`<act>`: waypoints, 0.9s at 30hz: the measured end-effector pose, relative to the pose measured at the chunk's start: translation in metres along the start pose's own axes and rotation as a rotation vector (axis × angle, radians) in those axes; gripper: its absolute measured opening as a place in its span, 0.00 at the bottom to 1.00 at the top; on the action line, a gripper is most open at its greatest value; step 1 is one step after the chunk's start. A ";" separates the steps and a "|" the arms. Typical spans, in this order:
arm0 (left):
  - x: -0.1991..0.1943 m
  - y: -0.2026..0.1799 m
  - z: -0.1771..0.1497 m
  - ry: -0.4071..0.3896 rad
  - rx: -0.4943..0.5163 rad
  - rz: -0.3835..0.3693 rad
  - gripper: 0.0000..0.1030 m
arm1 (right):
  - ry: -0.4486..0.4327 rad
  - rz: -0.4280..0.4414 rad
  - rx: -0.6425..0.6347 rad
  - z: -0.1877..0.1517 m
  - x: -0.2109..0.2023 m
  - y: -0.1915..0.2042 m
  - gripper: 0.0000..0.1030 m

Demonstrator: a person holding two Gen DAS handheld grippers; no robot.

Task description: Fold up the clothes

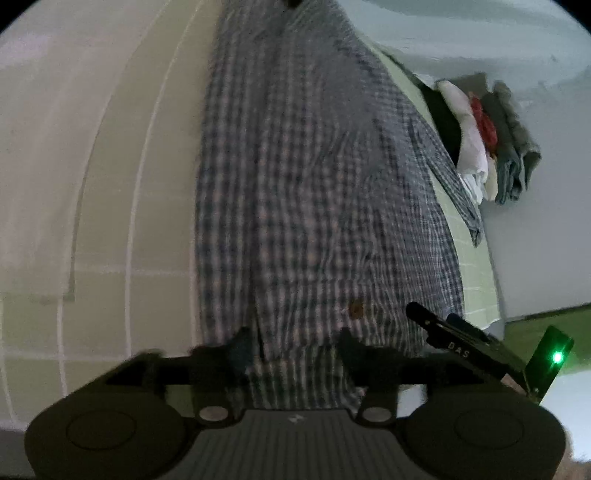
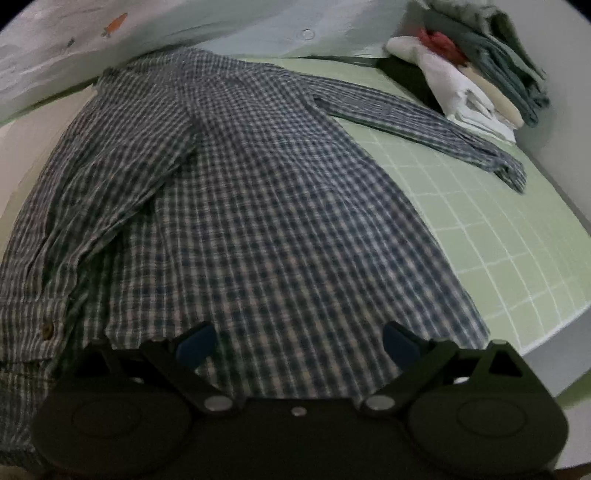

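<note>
A blue-and-white checked shirt [image 2: 258, 206] lies spread on a green gridded mat [image 2: 491, 221]. Its left side and sleeve are folded in over the body; the other sleeve [image 2: 424, 122] stretches out to the right. My right gripper [image 2: 299, 343] is open over the shirt's hem, fingers apart with cloth between them. In the left wrist view the shirt [image 1: 314, 184] runs away from me. My left gripper [image 1: 291, 350] is open at its near edge beside a brown button [image 1: 356, 308]. The right gripper's finger [image 1: 443, 328] shows there at lower right.
A stack of folded clothes [image 2: 476, 70] in white, red, beige and grey-green sits at the far right, also in the left wrist view [image 1: 491, 140]. A pale wall with an orange carrot print [image 2: 114, 24] stands behind. The mat's right edge [image 2: 546, 328] drops off.
</note>
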State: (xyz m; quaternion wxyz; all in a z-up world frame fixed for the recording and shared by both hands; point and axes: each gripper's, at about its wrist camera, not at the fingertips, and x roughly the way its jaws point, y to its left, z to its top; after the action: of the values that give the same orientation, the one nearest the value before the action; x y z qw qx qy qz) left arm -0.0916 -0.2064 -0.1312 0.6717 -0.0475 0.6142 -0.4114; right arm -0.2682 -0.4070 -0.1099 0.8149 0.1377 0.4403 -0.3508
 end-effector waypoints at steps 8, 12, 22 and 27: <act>-0.019 -0.036 0.020 -0.176 0.149 0.153 0.86 | -0.015 0.061 -0.019 0.026 0.014 -0.012 0.95; -0.018 -0.044 0.030 -0.246 0.116 0.208 0.90 | -0.029 0.076 -0.002 0.047 0.031 -0.031 0.95; -0.001 -0.056 0.073 -0.352 0.004 0.363 0.96 | -0.102 0.089 0.201 0.101 0.068 -0.090 0.97; 0.021 -0.059 0.099 -0.331 0.005 0.459 0.97 | -0.119 0.047 0.301 0.127 0.096 -0.126 0.98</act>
State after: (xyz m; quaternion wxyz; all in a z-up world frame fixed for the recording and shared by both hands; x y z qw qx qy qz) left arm -0.0374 -0.3020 -0.0905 0.8385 0.0278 0.4901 -0.2367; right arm -0.2417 -0.6081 -0.1046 0.8176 0.2476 0.3305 -0.4013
